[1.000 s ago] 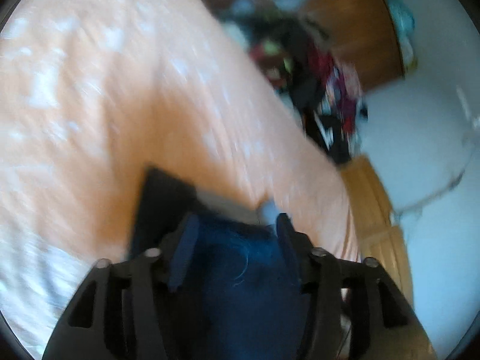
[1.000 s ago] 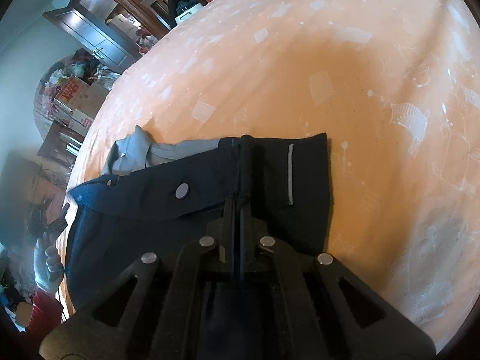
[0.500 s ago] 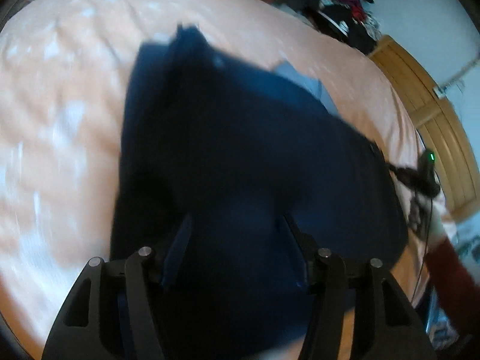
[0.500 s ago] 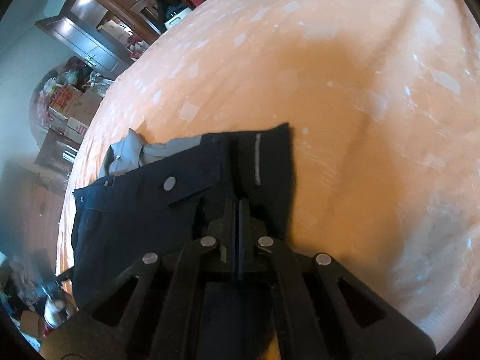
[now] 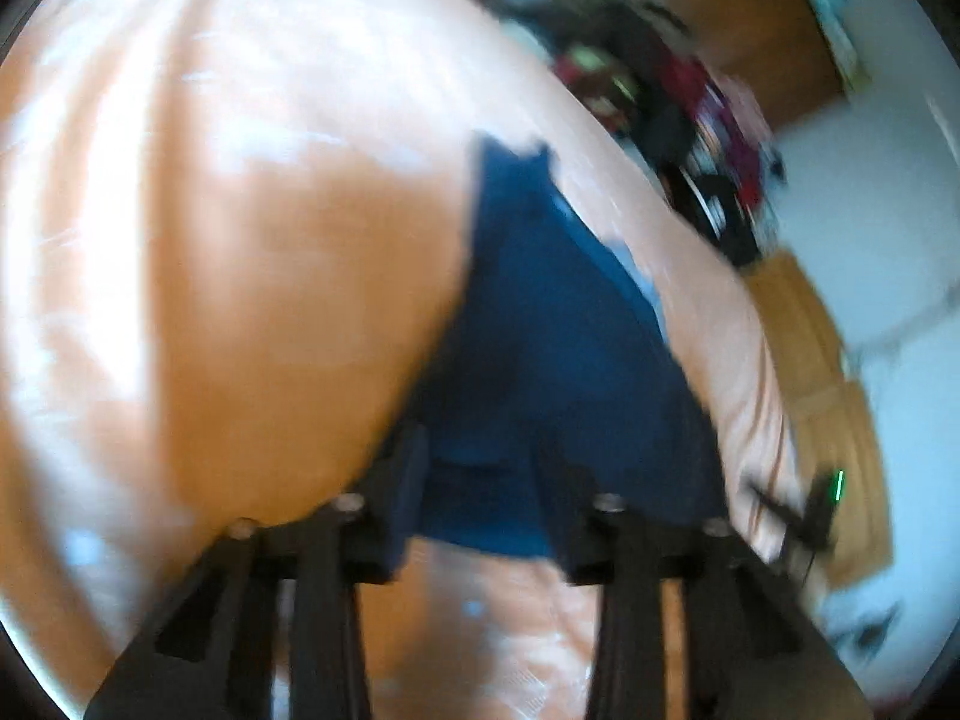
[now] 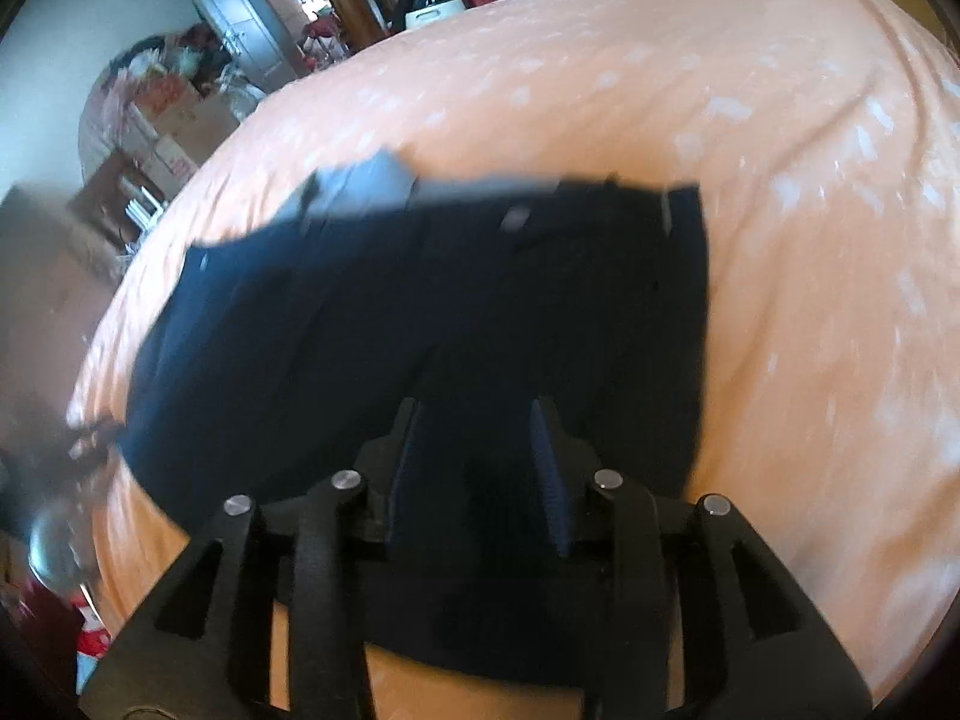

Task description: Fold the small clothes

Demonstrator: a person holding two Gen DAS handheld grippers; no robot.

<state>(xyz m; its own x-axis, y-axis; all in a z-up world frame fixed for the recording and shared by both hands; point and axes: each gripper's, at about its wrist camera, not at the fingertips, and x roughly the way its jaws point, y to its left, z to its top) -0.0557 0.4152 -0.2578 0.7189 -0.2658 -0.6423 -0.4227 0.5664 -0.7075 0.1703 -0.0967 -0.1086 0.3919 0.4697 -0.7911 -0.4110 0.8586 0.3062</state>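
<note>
Orange bedspread (image 6: 750, 120) with pale marks, covering a bed; cluttered shelves and boxes (image 6: 174, 138) at 10 o'clock. Dark blue garment (image 6: 450, 300) spread flat on it, grey lining showing at 11 o'clock. Right gripper (image 6: 480, 468) above the near hem, jaws apart, holding nothing. Left gripper (image 5: 480, 498) also parted over the garment's (image 5: 540, 330) near edge, picture blurred, grasping nothing visible.

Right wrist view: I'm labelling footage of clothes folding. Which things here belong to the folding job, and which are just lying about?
Part of the job:
- dark navy shorts, spread flat
- orange bedspread under them
- right gripper, open over the shorts
- left gripper, open

Just lying about:
- cardboard boxes beside the bed
- clothes pile on the floor
- wooden cabinet
</note>
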